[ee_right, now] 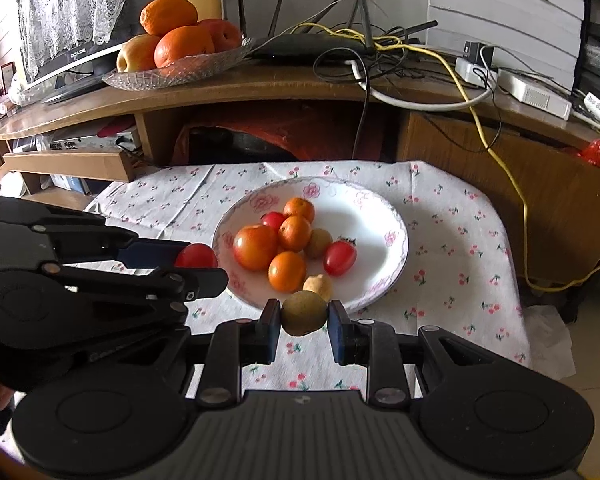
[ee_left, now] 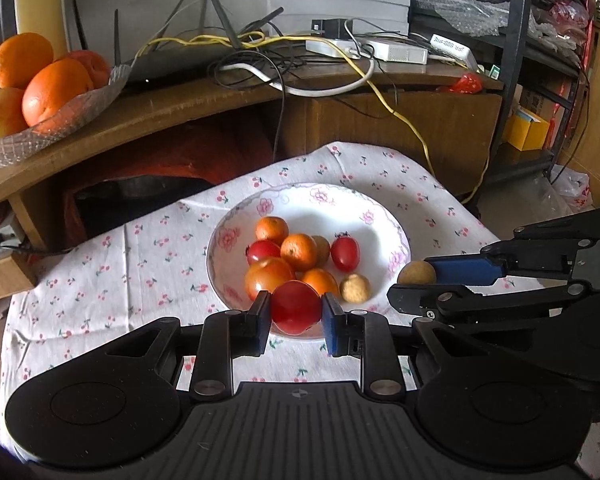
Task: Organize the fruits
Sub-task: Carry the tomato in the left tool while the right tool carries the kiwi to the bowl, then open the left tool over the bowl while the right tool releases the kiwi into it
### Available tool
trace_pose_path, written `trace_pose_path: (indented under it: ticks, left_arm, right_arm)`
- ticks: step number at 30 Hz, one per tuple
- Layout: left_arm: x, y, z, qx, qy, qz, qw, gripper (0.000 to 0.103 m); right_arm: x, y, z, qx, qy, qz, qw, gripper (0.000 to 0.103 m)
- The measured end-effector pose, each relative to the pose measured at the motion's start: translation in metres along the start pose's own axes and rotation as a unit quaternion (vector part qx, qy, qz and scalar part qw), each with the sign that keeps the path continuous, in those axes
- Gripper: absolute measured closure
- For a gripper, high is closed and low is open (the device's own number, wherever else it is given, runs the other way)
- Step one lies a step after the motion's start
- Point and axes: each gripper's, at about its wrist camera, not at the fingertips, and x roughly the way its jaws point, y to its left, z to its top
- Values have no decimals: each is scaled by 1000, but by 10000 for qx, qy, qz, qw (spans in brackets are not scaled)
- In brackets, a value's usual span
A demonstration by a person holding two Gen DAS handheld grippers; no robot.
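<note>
The left tongs [ee_left: 296,314] pinch a red tomato [ee_left: 296,307], the right tongs [ee_right: 304,320] a brown longan [ee_right: 304,312], both just short of the plate [ee_right: 388,264] ahead. Both fruits look light, smooth and bruisable; the hold across their middles suits them.

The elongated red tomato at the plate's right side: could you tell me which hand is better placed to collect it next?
Neither is free: the left tongs hold a round red tomato, the right tongs a brown fruit. Once emptied, the right looks nearer the elongated tomato.

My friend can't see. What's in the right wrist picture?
The right gripper pinches a small brownish-green fruit between its fingers, just in front of a flowered plate of little oranges and tomatoes. The left gripper beside it holds a red tomato.
</note>
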Motion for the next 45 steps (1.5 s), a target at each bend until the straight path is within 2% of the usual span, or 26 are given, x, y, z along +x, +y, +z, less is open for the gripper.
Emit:
trace_pose_path:
  ticks: [18, 39, 45]
  left_arm:
    - [43, 6, 25, 33, 35, 92, 9999, 71]
    - [75, 16, 31, 79, 140, 172, 9997, 71]
    - [82, 22, 33, -45, 168, 95, 9998, 71]
  right_arm:
    - [39, -26, 28, -28, -74, -75, 9999, 77]
    - [78, -40, 34, 115, -38, 44, 9999, 77]
    - [86, -41, 33, 143, -63, 30, 9999, 76]
